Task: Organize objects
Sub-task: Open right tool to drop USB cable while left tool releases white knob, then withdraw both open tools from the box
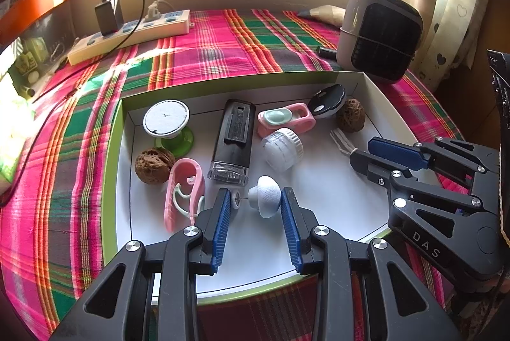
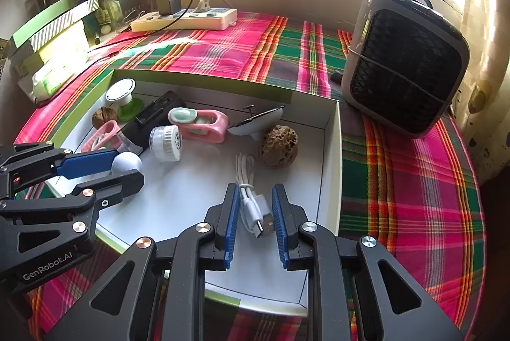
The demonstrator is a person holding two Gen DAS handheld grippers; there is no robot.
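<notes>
Shallow white cardboard tray [image 1: 379,92], green-edged, on a plaid cloth [image 1: 223,44]; a mesh-fronted fan [image 2: 404,67] stands beyond its 2 o'clock corner.

Contents, largest first:
- glossy black oblong device [image 1: 234,138], centre
- two pink plastic clips [image 1: 183,194] [image 1: 287,119]
- white ribbed cap [image 1: 282,149]
- two wrinkled brown walnuts [image 1: 153,165] [image 2: 279,146]
- white domed piece [image 1: 266,196], 6 o'clock, between the left gripper [image 1: 255,210] jaws, half open, contact unclear
- coiled white USB cable [image 2: 253,204], between the right gripper [image 2: 255,207] jaws, slightly parted, not visibly clamped.
</notes>
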